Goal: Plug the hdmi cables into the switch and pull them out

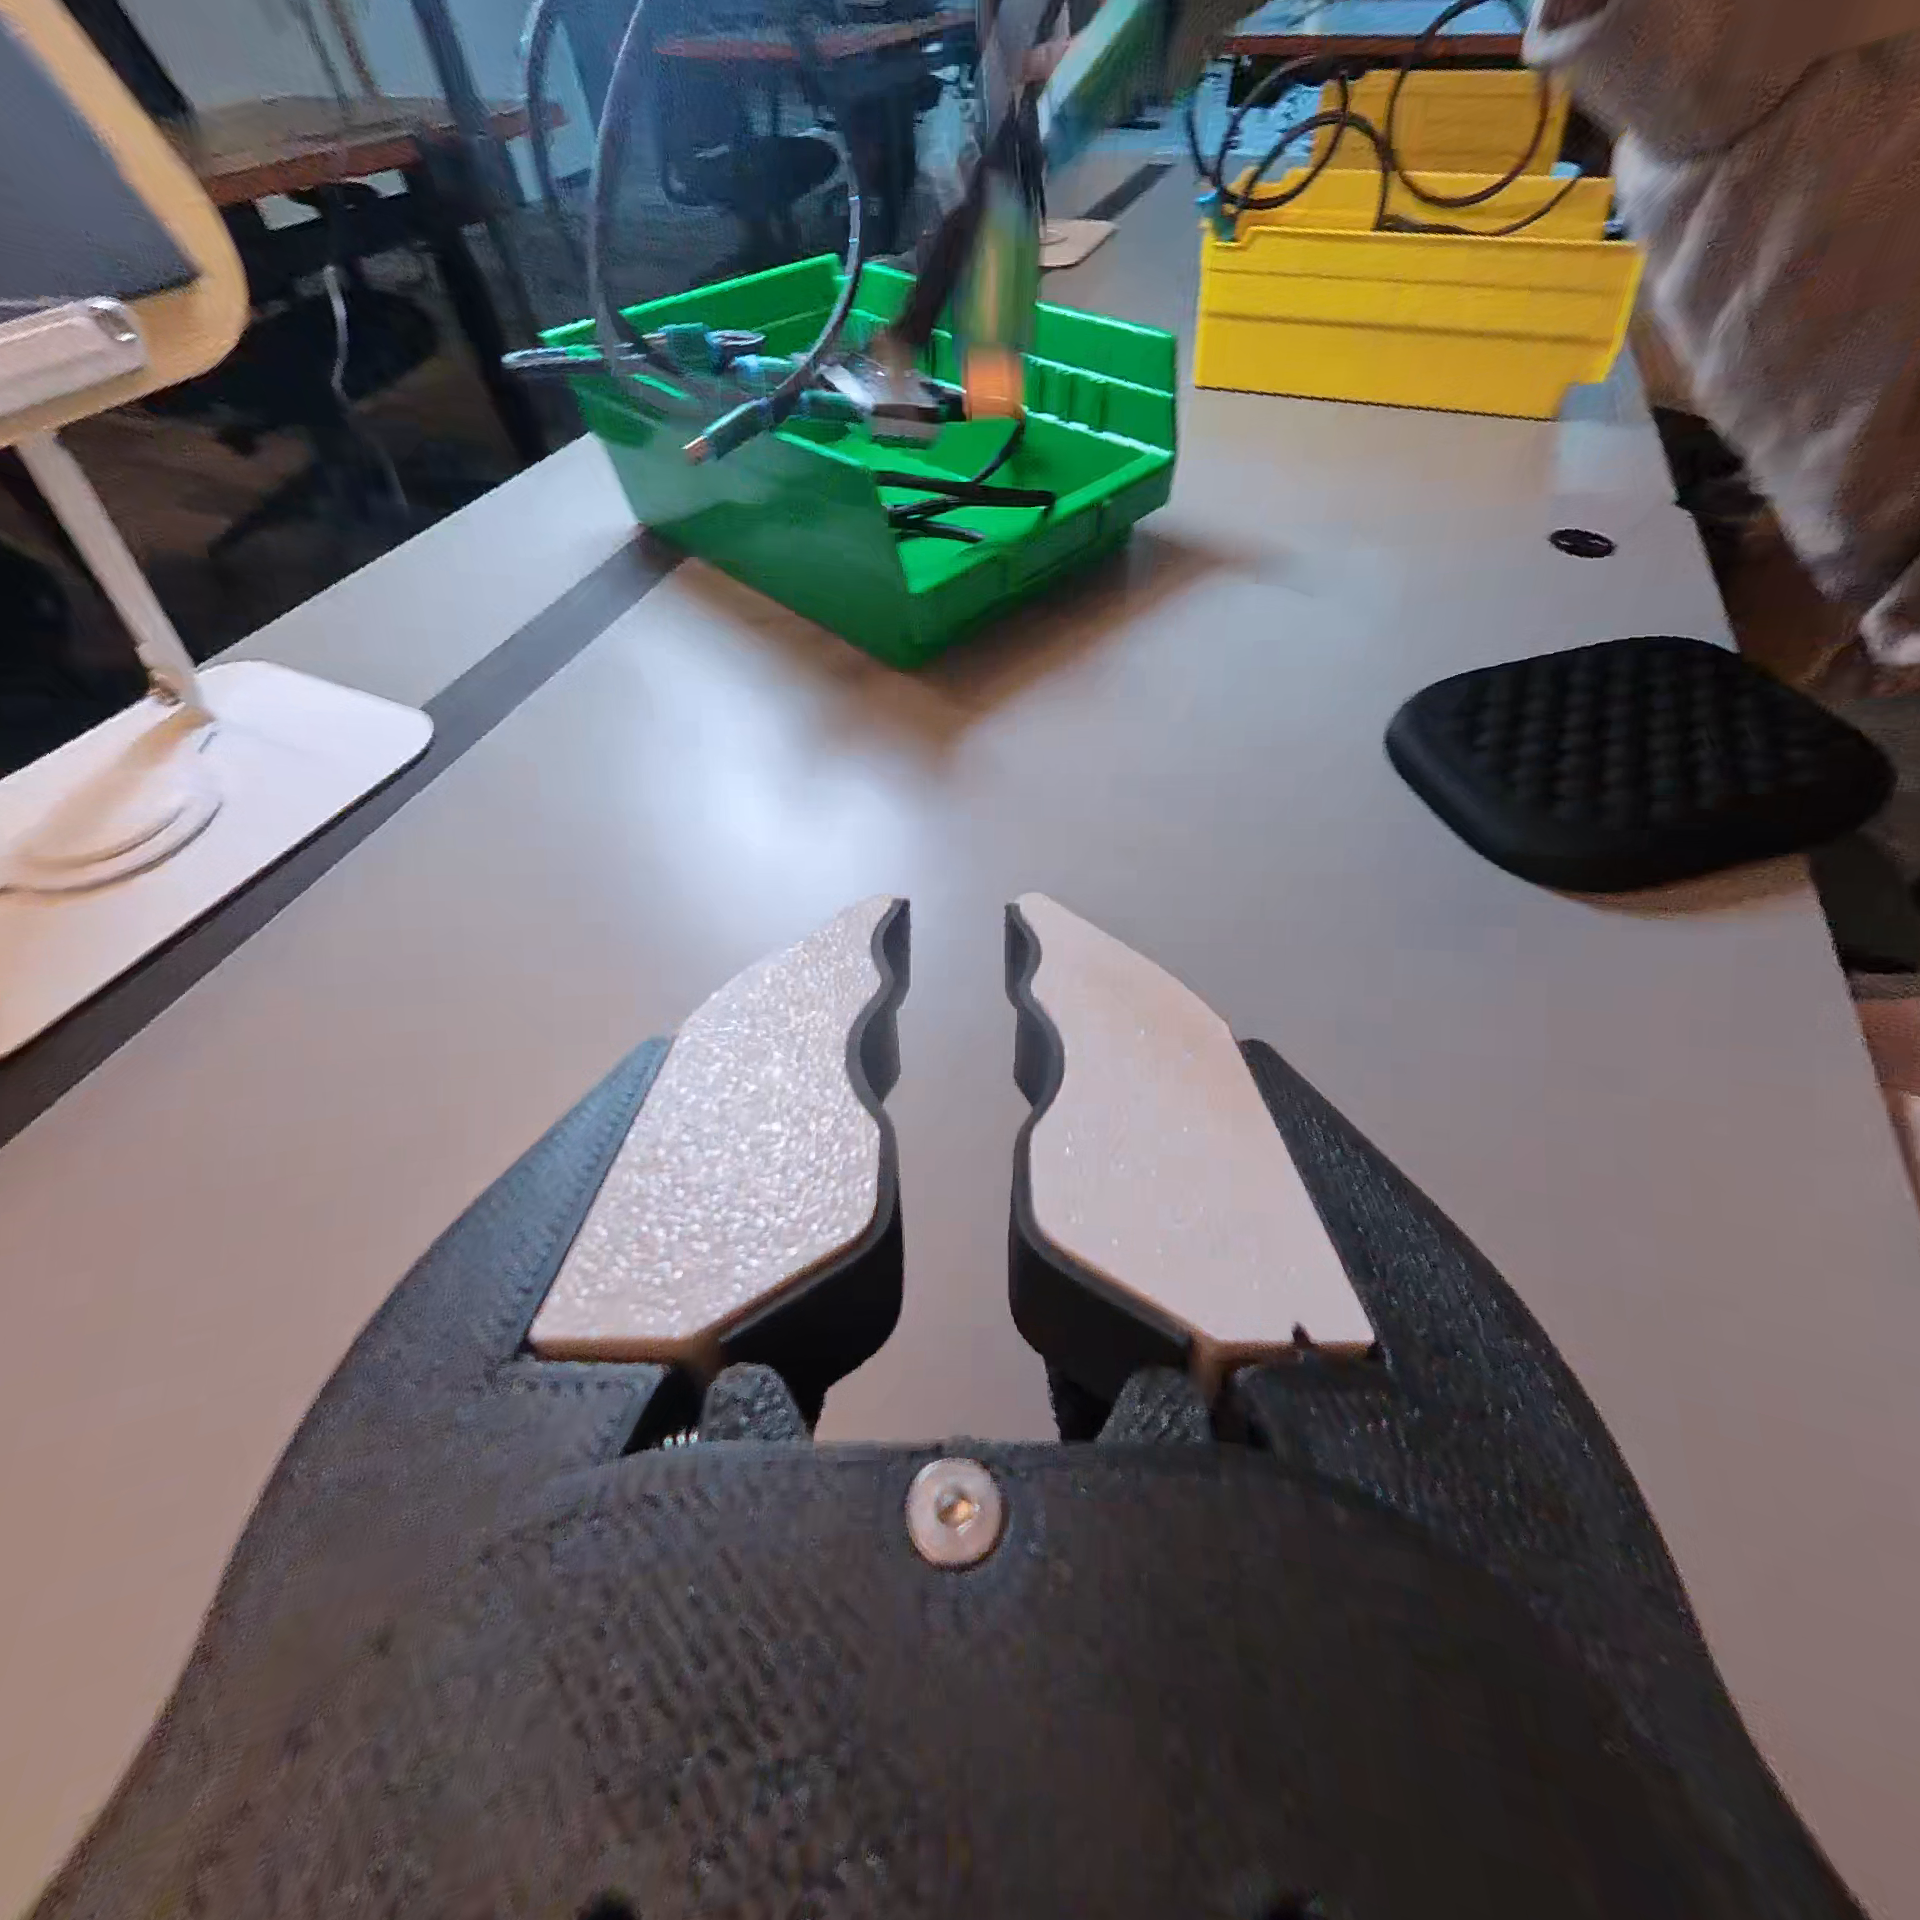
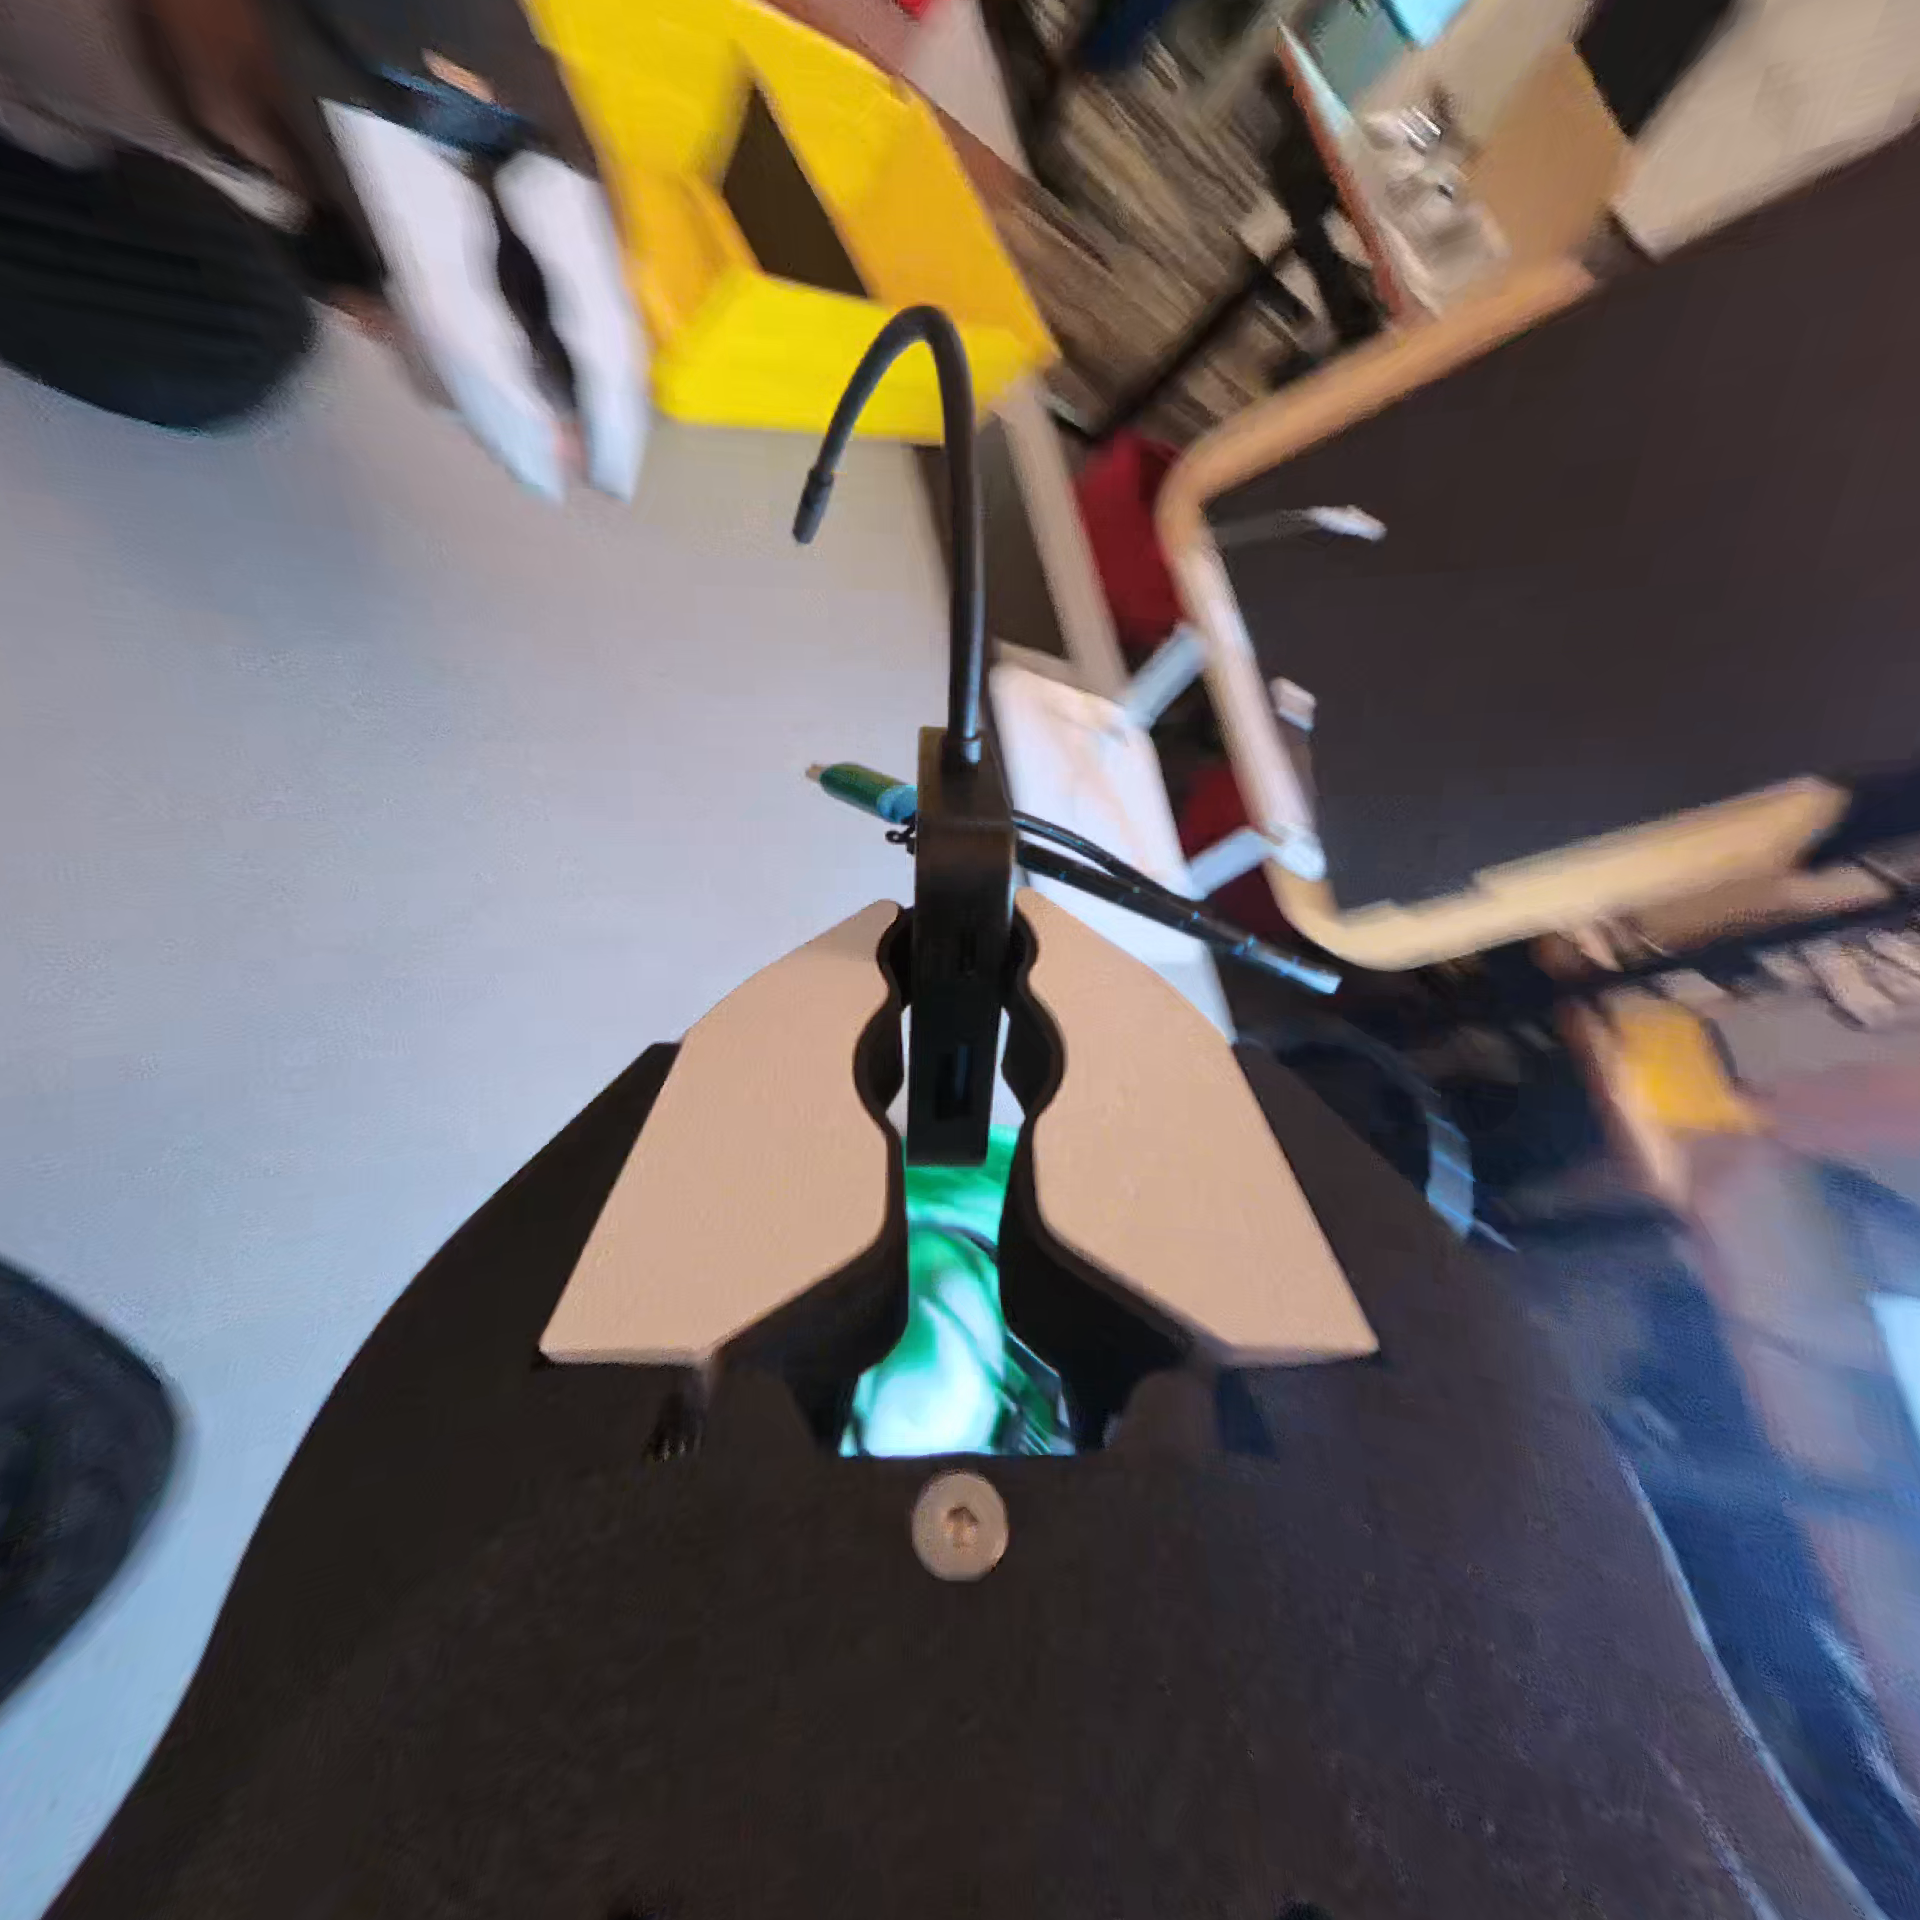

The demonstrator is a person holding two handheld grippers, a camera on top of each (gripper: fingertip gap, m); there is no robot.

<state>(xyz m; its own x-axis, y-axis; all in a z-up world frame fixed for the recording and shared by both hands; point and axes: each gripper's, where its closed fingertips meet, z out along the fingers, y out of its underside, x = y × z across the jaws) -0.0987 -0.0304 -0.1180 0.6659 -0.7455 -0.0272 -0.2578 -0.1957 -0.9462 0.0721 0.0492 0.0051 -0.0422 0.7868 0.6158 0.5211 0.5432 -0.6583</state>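
1. Right now my left tool [image 1: 957,914] sits low over the grey surface [image 1: 1091,748] with a narrow gap between its fingers and nothing in it.
2. My right tool [image 2: 958,925] is clamped on the black switch [image 2: 961,862], which stands on edge between the pads; one short black lead [image 2: 961,540] curls up and over from its far end.
3. From the switch, a green-tipped plug [image 2: 862,781] sticks out on the left and thin black cables [image 2: 1164,904] trail off to the right.
4. In the left wrist view I see the right tool [image 1: 987,390] farther off, blurred, holding that switch [image 1: 904,410] above the green bin [image 1: 831,520], with cables [image 1: 727,301] looping up from it.
5. More black cable [image 1: 966,499] lies coiled on the bin floor, and blue-ended plugs [image 1: 727,421] hang near its back rim.
6. Yellow bins [image 1: 1403,312] stand well behind on the right, also holding black cable.
7. A black textured pad [image 1: 1631,758] rests at the surface's right edge, and a white monitor stand base [image 1: 208,790] sits at the left.
8. The right wrist view is tilted and motion-blurred, so I cannot tell how many plugs are seated in the switch.
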